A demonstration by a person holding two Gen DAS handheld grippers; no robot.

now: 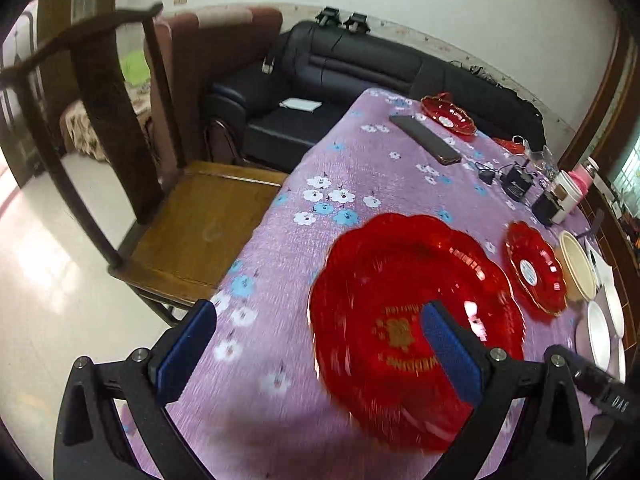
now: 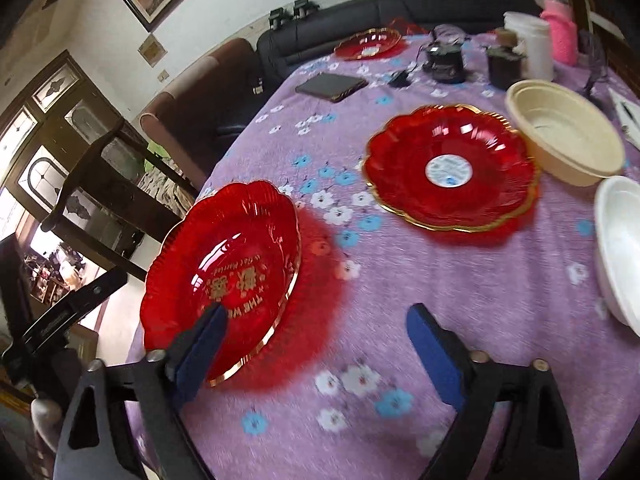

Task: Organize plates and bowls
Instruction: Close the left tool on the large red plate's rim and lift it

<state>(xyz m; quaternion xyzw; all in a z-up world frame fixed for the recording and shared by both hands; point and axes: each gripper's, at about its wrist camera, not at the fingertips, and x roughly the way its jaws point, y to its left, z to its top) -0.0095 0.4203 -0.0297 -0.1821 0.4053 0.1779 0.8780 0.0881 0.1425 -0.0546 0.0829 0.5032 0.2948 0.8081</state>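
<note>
My right claw [image 2: 316,354] is standing wide, empty, over the purple cloth [image 2: 400,280]. The big red plate [image 2: 224,272] is lying lower left; a second red plate [image 2: 450,168], cream bowl [image 2: 568,140] and white bowl [image 2: 620,248] are crowding the right side. My left claw [image 1: 316,354] is wide also.

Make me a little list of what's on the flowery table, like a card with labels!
table cover: purple cloth with white and blue flowers
big red plate: near the table's edge, gold writing inside
second red plate: gold rim, round white sticker in the middle
third red dish: at the far end
cream bowl: beside the second red plate
white bowl: at the right edge of the right wrist view
phone: dark, lying flat
left gripper: open, holding nothing
right gripper: open, holding nothing
</note>
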